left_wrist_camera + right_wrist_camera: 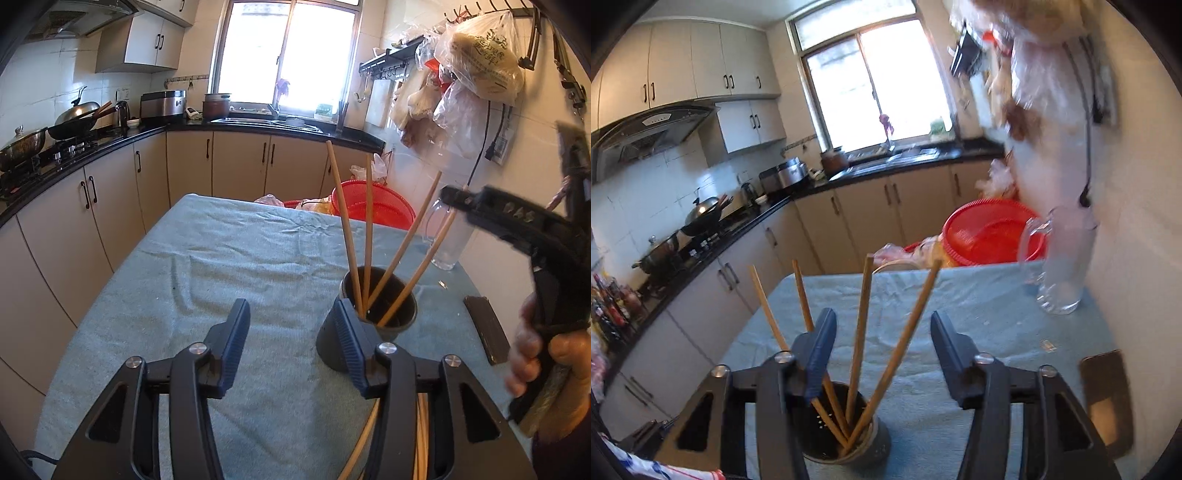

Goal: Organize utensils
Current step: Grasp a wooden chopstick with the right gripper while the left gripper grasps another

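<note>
Four wooden chopsticks [369,236] lean splayed in dark round holder [400,314], upright on cloth.

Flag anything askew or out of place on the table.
More chopsticks lie loose on the blue cloth under the left hand-held gripper, outside the dark holder. The four chopsticks inside it splay apart.

Left gripper [291,343]: pitched downward, jaws parted, nothing between the pads. Right gripper [882,354]: likewise angled downward, jaws apart and empty. Right hand [546,354]: fingers wrapped around the right gripper's handle, seen from the left wrist view.
</note>
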`<state>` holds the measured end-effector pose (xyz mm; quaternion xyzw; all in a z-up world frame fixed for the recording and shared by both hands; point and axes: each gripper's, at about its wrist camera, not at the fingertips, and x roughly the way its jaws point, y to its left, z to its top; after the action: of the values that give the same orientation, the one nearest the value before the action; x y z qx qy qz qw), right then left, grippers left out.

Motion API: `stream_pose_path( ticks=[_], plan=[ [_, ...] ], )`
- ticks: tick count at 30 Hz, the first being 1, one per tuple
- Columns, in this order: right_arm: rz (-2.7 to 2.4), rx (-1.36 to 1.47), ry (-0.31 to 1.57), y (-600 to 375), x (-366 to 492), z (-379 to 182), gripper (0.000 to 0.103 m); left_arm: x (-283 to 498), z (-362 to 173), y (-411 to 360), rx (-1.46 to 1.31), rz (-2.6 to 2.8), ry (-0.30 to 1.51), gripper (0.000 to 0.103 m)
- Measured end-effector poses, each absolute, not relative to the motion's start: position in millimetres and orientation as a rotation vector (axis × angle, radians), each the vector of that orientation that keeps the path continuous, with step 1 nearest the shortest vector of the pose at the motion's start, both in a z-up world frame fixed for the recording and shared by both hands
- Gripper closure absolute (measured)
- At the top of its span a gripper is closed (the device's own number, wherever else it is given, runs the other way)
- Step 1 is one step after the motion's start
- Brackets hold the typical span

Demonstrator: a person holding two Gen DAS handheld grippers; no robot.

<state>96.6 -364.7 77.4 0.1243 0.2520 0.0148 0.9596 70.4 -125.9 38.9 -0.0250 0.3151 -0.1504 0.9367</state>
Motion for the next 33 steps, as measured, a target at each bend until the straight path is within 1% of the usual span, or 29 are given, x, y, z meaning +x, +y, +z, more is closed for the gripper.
stream_pose_path(
  ticks=[1,4,5,6,7,8,9,10,11,12,13,15,18,19,20,21,22,23,27,29,30,32,33],
  plan=[
    [0.024,0.243,0.508,-366.3,89.3,81.3,0.046,66.9,37.1,-123.8,-0.043,-0.312,0.650,0.049],
    [-0.014,0.210,0.515,-368.3,63.1,89.5,0.044,58.1,28.6,-119.4,-0.011,-0.339,0.684,0.048],
    [-0.035,0.188,0.516,-367.7,50.7,89.2,0.041,54.9,23.2,-118.2,0.005,-0.357,0.704,0.048],
    [-0.048,0.172,0.537,-366.7,36.7,84.4,0.032,51.7,16.1,-118.0,0.028,-0.381,0.734,0.048],
    [-0.029,0.174,0.568,-366.9,27.4,77.4,0.026,49.0,10.1,-118.7,0.044,-0.400,0.756,0.048],
    [-0.003,0.183,0.614,-366.9,20.4,68.3,0.026,44.6,1.3,-120.0,0.067,-0.425,0.782,0.048],
    [0.014,0.188,0.703,-366.5,14.4,52.4,0.027,40.6,-6.8,-121.8,0.089,-0.447,0.805,0.048],
    [0.031,0.195,0.809,-365.6,7.3,30.9,0.039,36.6,-13.5,-123.8,0.108,-0.468,0.823,0.048],
    [0.054,0.203,0.853,-365.5,2.9,18.9,0.045,32.4,-20.3,-127.0,0.132,-0.491,0.838,0.048],
    [0.086,0.218,0.917,-364.6,-6.7,-2.3,0.057,28.0,-27.1,-131.2,0.163,-0.515,0.850,0.048],
    [0.087,0.216,0.947,-364.1,-12.2,-14.1,0.062,24.4,-31.7,-135.4,0.188,-0.534,0.857,0.048],
    [0.082,0.191,0.996,-360.9,-24.4,-38.0,0.068,18.1,-41.9,-145.3,0.238,-0.567,0.871,0.049],
    [0.075,0.207,1.023,-360.9,-37.9,-59.1,0.068,12.6,-52.8,-157.4,0.285,-0.602,0.892,0.049],
    [0.073,0.208,1.022,-360.8,-39.9,-61.7,0.068,11.4,-56.7,-162.6,0.305,-0.611,0.901,0.053],
    [0.072,0.209,1.024,-360.7,-40.4,-64.1,0.068,10.3,-59.7,-164.9,0.318,-0.615,0.907,0.060],
    [0.072,0.209,1.028,-359.7,-39.9,-66.0,0.068,10.9,-64.4,-170.2,0.339,-0.623,0.924,0.064],
    [0.070,0.208,1.017,-359.0,-39.8,-65.3,0.068,12.6,-69.3,-175.2,0.359,-0.622,0.944,0.072],
    [0.067,0.199,1.015,-357.4,-38.6,-64.5,0.068,13.3,-71.7,-177.4,0.372,-0.613,0.949,0.075],
    [0.061,0.158,1.018,-349.3,-35.4,-65.4,0.068,18.8,-71.2,-180.9,0.354,-0.599,0.966,0.079],
    [0.042,0.124,1.023,-344.2,-31.1,-63.4,0.068,22.6,-71.0,-180.6,0.343,-0.590,0.974,0.084],
    [0.034,0.117,1.028,-341.7,-30.2,-62.9,0.068,24.9,-70.3,-179.6,0.329,-0.591,0.983,0.084],
    [-0.003,0.095,1.038,-340.6,-27.5,-63.0,0.068,29.8,-71.2,-178.6,0.346,-0.553,0.986,0.093],
    [-0.046,0.051,1.069,-340.3,-23.5,-66.3,0.068,31.1,-71.0,-178.0,0.352,-0.527,0.990,0.094]
  ],
)
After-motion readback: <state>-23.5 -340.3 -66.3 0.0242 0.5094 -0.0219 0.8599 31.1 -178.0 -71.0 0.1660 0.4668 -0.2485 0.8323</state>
